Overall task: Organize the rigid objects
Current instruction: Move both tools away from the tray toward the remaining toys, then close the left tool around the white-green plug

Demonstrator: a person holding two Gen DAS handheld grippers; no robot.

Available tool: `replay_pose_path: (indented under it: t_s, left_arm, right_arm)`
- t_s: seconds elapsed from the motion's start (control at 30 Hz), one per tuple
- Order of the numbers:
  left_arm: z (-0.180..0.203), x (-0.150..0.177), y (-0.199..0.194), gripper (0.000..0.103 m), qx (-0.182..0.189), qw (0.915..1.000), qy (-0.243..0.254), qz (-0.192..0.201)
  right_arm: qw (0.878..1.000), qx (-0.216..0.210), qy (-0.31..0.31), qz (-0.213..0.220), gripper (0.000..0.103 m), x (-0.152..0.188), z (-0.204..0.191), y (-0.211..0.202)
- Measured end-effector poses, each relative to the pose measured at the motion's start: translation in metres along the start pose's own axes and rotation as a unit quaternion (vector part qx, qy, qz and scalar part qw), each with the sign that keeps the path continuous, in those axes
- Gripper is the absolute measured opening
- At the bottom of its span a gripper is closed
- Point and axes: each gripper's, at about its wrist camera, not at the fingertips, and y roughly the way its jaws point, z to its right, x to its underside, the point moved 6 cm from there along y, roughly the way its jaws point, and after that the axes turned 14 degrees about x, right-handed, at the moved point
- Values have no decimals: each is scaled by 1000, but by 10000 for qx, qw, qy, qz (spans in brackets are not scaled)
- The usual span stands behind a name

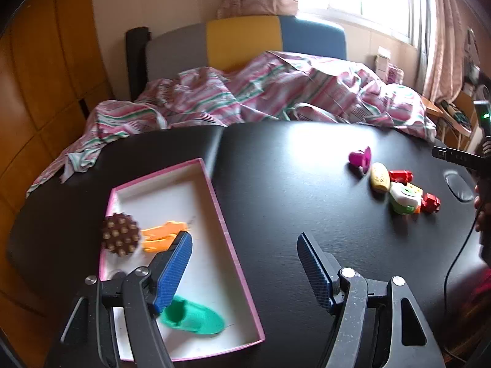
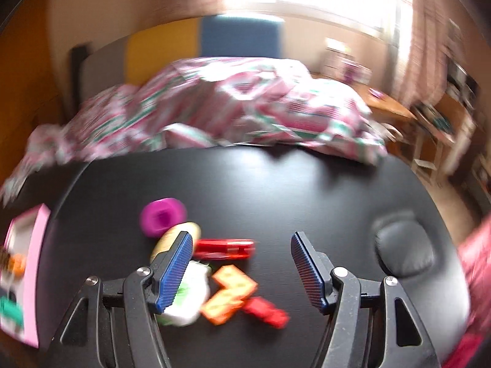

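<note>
- The bed [image 1: 260, 92] with its striped pink quilt ran along the far edge of your black worktop [image 1: 291, 159].
- Your pink-rimmed box [image 1: 221, 214] lay on the left side of the worktop, white inside, holding a brown studded disc [image 1: 120, 238], an orange piece [image 1: 159, 236] and a green shoe-shaped piece [image 1: 193, 319].
- Your left gripper [image 1: 244, 263] hung released and empty, one finger over the box, the other over bare worktop.
- Your right gripper [image 2: 242, 270] was released too, nothing between its fingers, poised above the loose cluster; that view was blurred.
- The cluster sat well apart from the box, on the right side of the worktop: a magenta spool-like piece [image 2: 162, 216] farthest back, a yellowish oval piece [image 2: 175, 239] just beside it, then a white-and-green piece [image 2: 190, 300].
- An orange zigzag block [image 2: 230, 294] lay touching the white-and-green piece.
- A long red piece [image 2: 224, 248] and a smaller red block [image 2: 267, 311] flanked the zigzag block, front and back.
</note>
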Motion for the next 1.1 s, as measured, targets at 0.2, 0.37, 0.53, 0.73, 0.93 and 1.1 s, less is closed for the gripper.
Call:
replay_pose_path:
  t_s: [0.2,0.37,0.53,0.73,0.93,1.1]
  left_arm:
    - [35,-4,24,72,355,9991,156,-198]
    - [79,-7,46,72,872,9946,436,-357]
    - [124,-10,78,73,1464,9848,619,-704]
    - [169,-22,121,83,2036,9726,423,-1036]
    - [195,-42,157,84,2117,9670,481,-1331]
    - [206,-51,185,84,2156,9641,342,-1510]
  right_arm:
    - [9899,-110,1298,-560,68,4,56,24]
    - [9812,-197,1749,-791,68,7,73,31]
    - [9757,-283,1986,-878,68,10,78,31]
    - [9757,-403,1918,-980,68,11,73,33]
    - [9765,-475,1813,-1067,68,12,68,36]
    - [9747,-515,1835,-1171,68,15,68,40]
